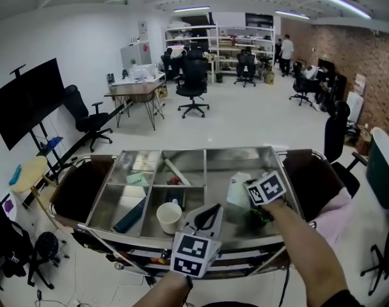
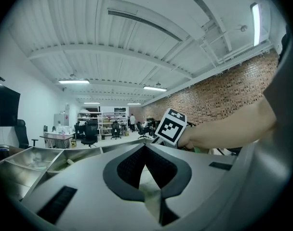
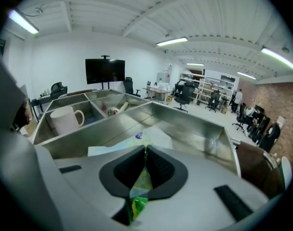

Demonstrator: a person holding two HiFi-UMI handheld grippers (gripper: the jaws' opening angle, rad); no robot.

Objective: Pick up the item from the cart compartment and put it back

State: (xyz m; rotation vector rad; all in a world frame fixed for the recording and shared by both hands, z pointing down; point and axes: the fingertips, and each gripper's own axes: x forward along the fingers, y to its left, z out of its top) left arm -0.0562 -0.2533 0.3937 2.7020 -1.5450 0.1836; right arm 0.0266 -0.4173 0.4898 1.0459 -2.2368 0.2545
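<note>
First, at left, note the left claw (image 2: 145,147) closed on nothing, level, near the mug (image 1: 169,217). Further right, find the right claw (image 3: 145,150) pinched tight on the packet (image 3: 153,137), tilted down into the big right compartment (image 1: 246,164) of the cart (image 1: 201,150). Judge the packet's long axis as running ahead of that claw toward the far wall; lower it straight back with the same claw.

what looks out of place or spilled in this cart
Nothing spilled or broken. The white mug stands upright, and the green-and-white packet is simply pinched in the right hand-held gripper.
</note>
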